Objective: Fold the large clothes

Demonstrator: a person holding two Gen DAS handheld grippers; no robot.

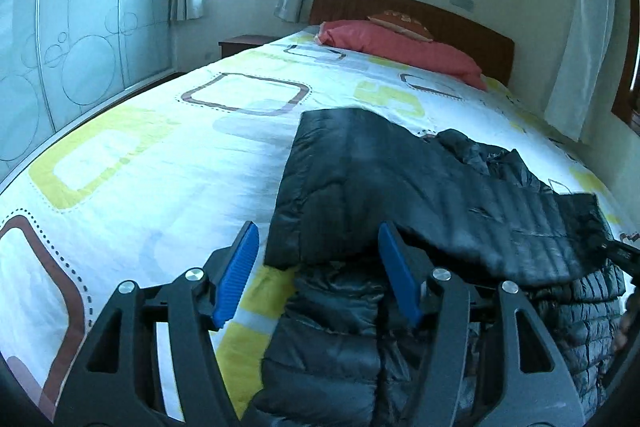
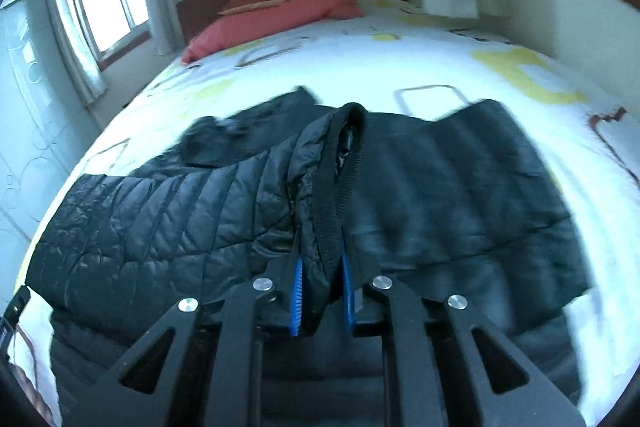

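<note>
Black puffer jacket [image 1: 400, 187] is lying across the bed [image 1: 140, 167] near its foot edge, one panel already folded over. Right tool [image 2: 322, 291] is clamped on the zipper edge [image 2: 348, 163], left tool [image 1: 318, 267] sits open, holding nothing. Looks mid-fold; next move probably needs carrying that edge across without bunching.

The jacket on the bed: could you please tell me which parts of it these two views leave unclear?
- Jacket near edge: left wrist view, cut off by the frame bottom and hidden behind the left gripper.
- Right half of the jacket: right wrist view, motion blur.
- Fabric inside the right gripper: its fingers cover the pinched part.
- Far sleeve end: right wrist view, blurred.
</note>
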